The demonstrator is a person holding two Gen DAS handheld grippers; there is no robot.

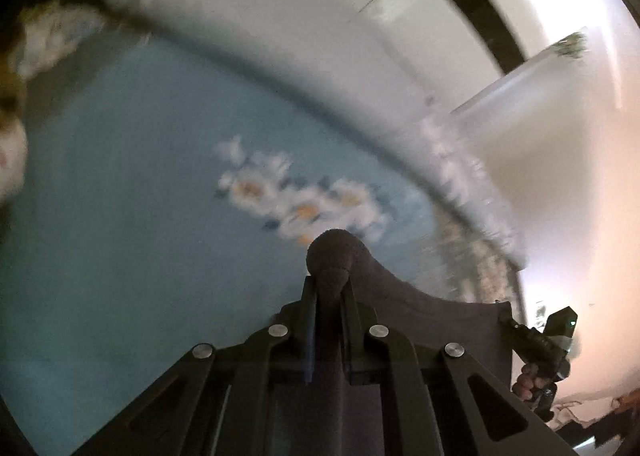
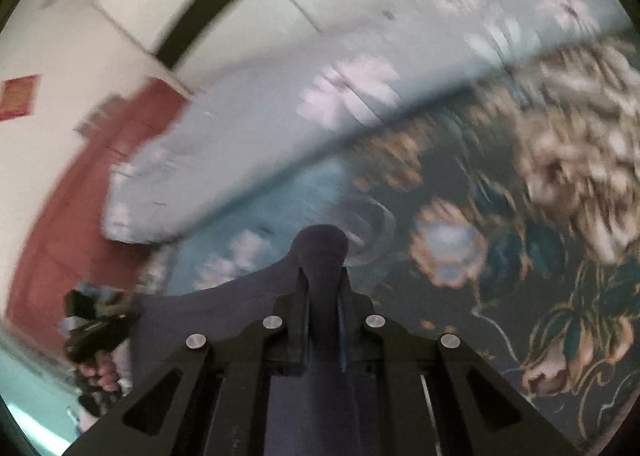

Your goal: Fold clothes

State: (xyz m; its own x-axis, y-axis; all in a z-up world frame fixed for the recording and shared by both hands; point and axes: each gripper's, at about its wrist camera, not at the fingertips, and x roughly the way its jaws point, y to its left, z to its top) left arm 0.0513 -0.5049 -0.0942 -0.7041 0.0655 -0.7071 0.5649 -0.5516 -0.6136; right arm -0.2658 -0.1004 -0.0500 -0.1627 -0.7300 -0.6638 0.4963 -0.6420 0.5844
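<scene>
1. One bed (image 1: 120, 256) fills most of what you see, with a blue flowered sheet and, in the right wrist view, a dark floral cover (image 2: 520, 236) and a pale flowered pillow (image 2: 240, 128).
2. Your dark grey garment (image 1: 420, 308) hangs stretched between both tongs, held up above the bed.
3. Your left tongs (image 1: 329, 288) are clamped on one bunched edge of the garment.
4. Your right tongs (image 2: 323, 288) are clamped on the other edge.
</scene>
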